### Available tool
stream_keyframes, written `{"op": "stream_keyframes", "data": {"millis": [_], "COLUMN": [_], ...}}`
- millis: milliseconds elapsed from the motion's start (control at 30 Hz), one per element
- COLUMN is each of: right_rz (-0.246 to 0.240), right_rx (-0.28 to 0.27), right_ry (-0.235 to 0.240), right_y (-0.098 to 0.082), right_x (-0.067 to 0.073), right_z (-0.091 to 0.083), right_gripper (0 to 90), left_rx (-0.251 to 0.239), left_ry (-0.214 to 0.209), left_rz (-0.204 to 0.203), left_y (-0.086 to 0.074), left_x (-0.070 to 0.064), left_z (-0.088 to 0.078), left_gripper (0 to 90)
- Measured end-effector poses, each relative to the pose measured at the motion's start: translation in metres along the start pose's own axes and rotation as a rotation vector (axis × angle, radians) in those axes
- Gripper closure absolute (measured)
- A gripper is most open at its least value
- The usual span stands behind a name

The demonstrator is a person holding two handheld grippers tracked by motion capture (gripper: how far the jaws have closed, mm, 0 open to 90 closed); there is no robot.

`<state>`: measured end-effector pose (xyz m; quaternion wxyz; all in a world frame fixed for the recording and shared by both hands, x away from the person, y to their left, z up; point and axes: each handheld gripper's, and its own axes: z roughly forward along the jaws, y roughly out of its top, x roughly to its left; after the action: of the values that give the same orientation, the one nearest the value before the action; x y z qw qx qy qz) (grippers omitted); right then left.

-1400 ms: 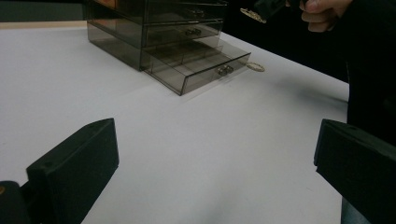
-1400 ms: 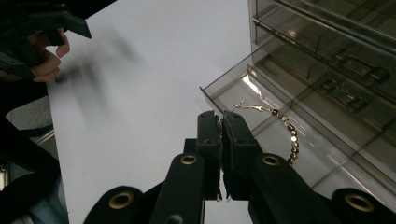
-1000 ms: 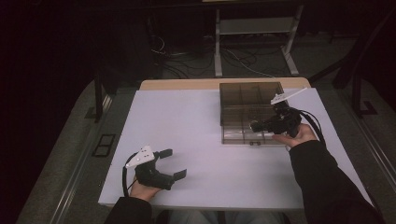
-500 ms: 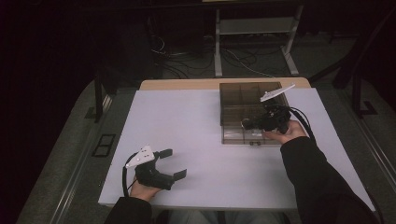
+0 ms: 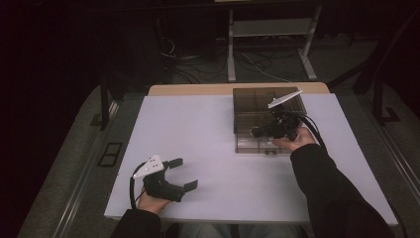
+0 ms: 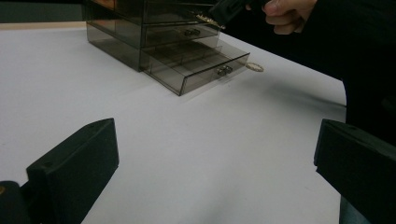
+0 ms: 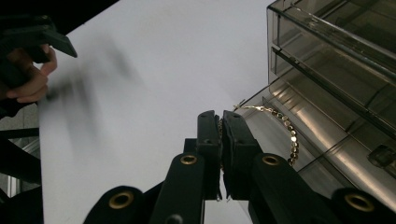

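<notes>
A gold bead bracelet point(image 7: 286, 129) is being held clamped between the closed jaws of the right tool point(image 7: 220, 122), its chain looping out to the right of the jaw tips and hanging just over the open bottom drawer point(image 7: 327, 154) of a smoky clear drawer box point(image 5: 265, 121). In the left gripper view the same chain point(image 6: 208, 19) is seen dangling from the tool tip above the pulled-out drawer point(image 6: 198, 63).

Compared with a second ago, the right tool point(image 5: 262, 131) is being found further left and a little lower in the high view: it was then beside the box's right front corner, and is now being carried in over the box front, with the bracelet brought above the drawer. The grip is unchanged over that time. The carry is judged to be nearly finished, with lowering and release into the drawer remaining.

A small gold ring point(image 6: 254, 67) is lying on the white table point(image 5: 208, 134), just beside the drawer's front, below and near the right tool.

The left tool point(image 5: 184, 173) is being rested well apart from the box, at the near left of the table, with its jaws wide apart and nothing between them; it is unchanged since the earlier views.
</notes>
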<state>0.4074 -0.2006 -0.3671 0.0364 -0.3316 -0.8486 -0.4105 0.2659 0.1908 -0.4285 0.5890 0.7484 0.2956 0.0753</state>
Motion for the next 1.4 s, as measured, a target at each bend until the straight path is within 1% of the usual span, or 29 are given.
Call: {"op": "stream_keyframes", "data": {"millis": [433,700,933,1133,1400], "right_rz": [0.014,0.013,0.015,0.010,-0.002], "right_rx": [0.039,0.065,0.068,0.085,0.111], "right_ry": [-0.003,-0.006,-0.008,-0.023,-0.026], "right_y": [-0.001,-0.002,-0.003,-0.004,-0.006], "right_x": [-0.009,-0.013,-0.014,-0.015,-0.016], "right_z": [0.022,0.033,0.039,0.045,0.054], "right_gripper": [85.2,85.2,85.1,85.1,85.1], "left_rx": [0.000,0.000,0.000,0.001,0.003], "left_ry": [-0.002,-0.003,-0.004,-0.004,-0.005], "left_rz": [0.000,0.001,0.002,0.003,0.006], "left_y": [0.000,0.000,0.000,0.000,0.000], "left_x": [0.000,0.000,0.000,0.000,0.000], "left_z": [0.000,0.000,0.000,0.000,0.000], "left_gripper": [0.0,0.0,0.0,0.0,0.0]}}
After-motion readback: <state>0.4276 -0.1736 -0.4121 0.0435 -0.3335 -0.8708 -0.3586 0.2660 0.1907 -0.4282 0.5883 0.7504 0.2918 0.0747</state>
